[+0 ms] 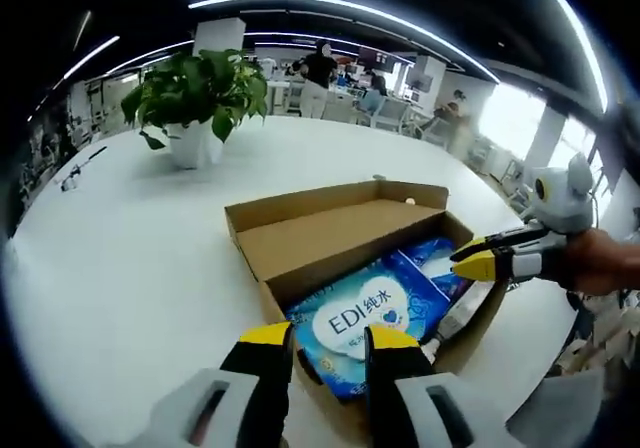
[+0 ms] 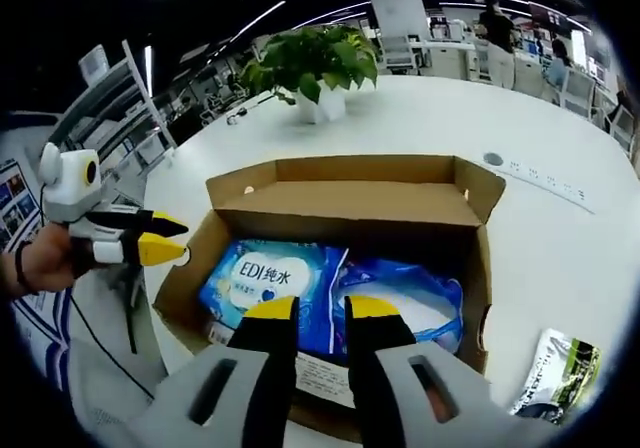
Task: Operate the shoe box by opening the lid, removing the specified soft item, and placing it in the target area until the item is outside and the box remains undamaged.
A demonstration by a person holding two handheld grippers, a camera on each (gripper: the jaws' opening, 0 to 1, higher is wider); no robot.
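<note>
Sitting on the white table (image 1: 130, 268), the cardboard shoe box (image 2: 470, 228) has its lid (image 1: 330, 230) already folded back, so what is left is lifting out the soft item. Inside lies the blue wet-wipes pack (image 2: 275, 283) marked EDI, with a second blue pack (image 2: 410, 303) just beside it; a green sachet (image 2: 555, 373) lies outside on the table, near the box. A potted plant (image 1: 195, 103) stands well apart at the far side.

The left gripper (image 1: 330, 340) hangs over the near box wall with its jaws parted and nothing between them; the right gripper (image 2: 320, 308) is likewise released and empty, above the packs.

Main risk, as I judge it: closing on the cardboard edge along with the pack and tearing or creasing the wall. A shallow pinch on the slick film could also slip, or catch the neighbouring pack, dragging both out
</note>
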